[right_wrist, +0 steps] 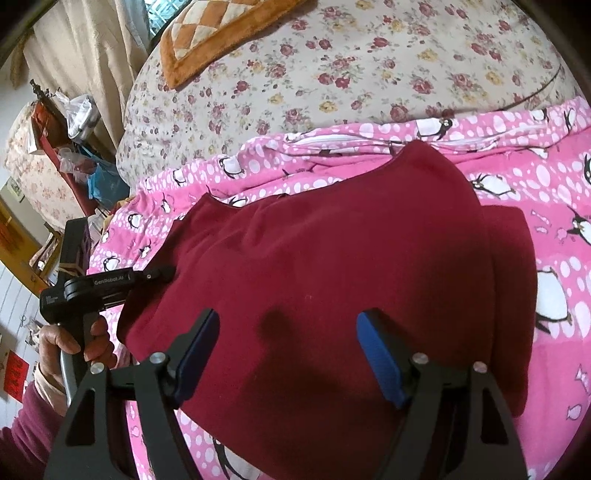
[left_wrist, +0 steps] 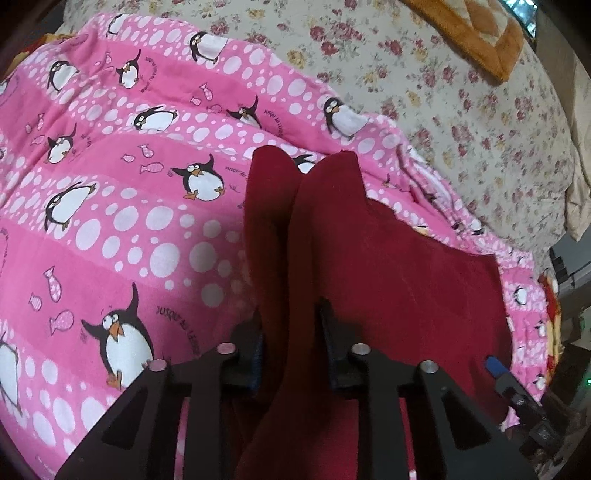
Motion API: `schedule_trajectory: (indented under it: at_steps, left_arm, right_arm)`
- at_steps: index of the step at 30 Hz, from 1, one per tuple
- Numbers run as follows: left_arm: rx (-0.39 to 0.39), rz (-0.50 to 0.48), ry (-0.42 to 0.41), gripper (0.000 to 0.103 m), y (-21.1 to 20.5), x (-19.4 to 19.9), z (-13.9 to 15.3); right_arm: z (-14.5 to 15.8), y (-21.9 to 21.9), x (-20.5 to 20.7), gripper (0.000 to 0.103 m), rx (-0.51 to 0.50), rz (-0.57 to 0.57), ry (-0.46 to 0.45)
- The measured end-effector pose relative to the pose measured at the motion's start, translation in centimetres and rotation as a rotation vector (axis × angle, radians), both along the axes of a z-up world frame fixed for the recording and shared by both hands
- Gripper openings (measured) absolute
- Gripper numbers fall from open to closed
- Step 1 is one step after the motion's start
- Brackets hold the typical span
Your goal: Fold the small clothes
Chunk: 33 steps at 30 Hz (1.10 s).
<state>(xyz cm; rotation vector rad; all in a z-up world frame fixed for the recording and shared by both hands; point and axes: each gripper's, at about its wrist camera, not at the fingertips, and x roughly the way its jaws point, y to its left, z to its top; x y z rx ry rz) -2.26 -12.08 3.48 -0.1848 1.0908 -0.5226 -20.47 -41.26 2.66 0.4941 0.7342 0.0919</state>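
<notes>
A dark red garment (right_wrist: 332, 258) lies spread on a pink penguin blanket (right_wrist: 554, 192). In the left wrist view my left gripper (left_wrist: 291, 332) is shut on a raised fold of the dark red garment (left_wrist: 388, 266), which stands up between its fingers. The left gripper also shows in the right wrist view (right_wrist: 162, 273), at the garment's left edge. My right gripper (right_wrist: 288, 325) is open and empty, just above the garment's near part, its blue pads (right_wrist: 376, 354) apart.
The pink blanket (left_wrist: 110, 221) lies on a floral bedspread (right_wrist: 369, 66). An orange checked cushion (right_wrist: 207, 33) sits at the far end. Cluttered furniture and bags (right_wrist: 74, 122) stand left of the bed.
</notes>
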Motion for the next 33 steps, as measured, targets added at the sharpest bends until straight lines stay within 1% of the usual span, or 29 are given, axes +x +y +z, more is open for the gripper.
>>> schedule_trajectory:
  at_steps: [3,5,6,10,13,15,18,20,22,25,28,29,31,33]
  left_arm:
    - [-0.058,-0.024,-0.007,0.0,0.1,-0.9,1.4]
    - [-0.137,-0.054,0.021,0.0,0.1,-1.6,2.6]
    - [-0.147,-0.06,0.025,0.0,-0.1,-1.8,2.9]
    - [-0.164,-0.093,0.039,0.0,-1.9,-3.0,4.7]
    - [-0.155,-0.121,0.037,0.0,-4.3,-4.0,5.9]
    - [-0.166,-0.141,0.039,0.0,-5.6,-4.4,6.5]
    - [-0.163,-0.19,0.029,0.0,-8.3,-5.5,7.5]
    - [-0.163,-0.244,0.031,0.0,-10.7,-6.6,8.0]
    - [-0.156,-0.284,0.034,0.0,-12.5,-7.4,7.9]
    - [-0.132,-0.321,0.057,0.0,-14.9,-8.4,6.3]
    - [-0.145,-0.326,0.138,0.0,-16.2,-8.6,3.1]
    - [-0.14,-0.334,0.154,0.0,-16.6,-8.8,2.1]
    - [-0.14,-0.327,0.138,0.0,-16.9,-9.4,1.4]
    - [-0.132,-0.328,0.11,0.0,-16.9,-10.0,1.8]
  right_arm:
    - [0.0,-0.5,0.0,0.08,0.032,-0.006,0.0]
    - [0.2,-1.0,-0.1,0.08,0.059,-0.019,-0.007]
    - [0.4,-1.4,-0.3,0.08,0.067,-0.029,-0.012]
    - [1.2,-3.0,-1.1,0.08,0.075,-0.093,-0.033]
    - [1.5,-5.1,-1.8,0.08,0.144,-0.147,-0.052]
    - [1.5,-6.2,-2.1,0.08,0.196,-0.172,-0.061]
    - [1.4,-6.9,-2.2,0.08,0.232,-0.182,-0.057]
    - [1.3,-7.1,-2.2,0.08,0.244,-0.19,-0.055]
    - [1.1,-7.7,-2.3,0.08,0.285,-0.206,-0.056]
    - [0.5,-9.2,-2.8,0.08,0.364,-0.256,-0.055]
    - [-0.6,-10.5,-3.3,0.08,0.478,-0.296,-0.06]
    - [-0.9,-10.8,-3.2,0.08,0.5,-0.299,-0.059]
    - [-1.2,-11.0,-3.1,0.08,0.527,-0.306,-0.054]
    - [-1.3,-10.9,-2.9,0.08,0.523,-0.306,-0.048]
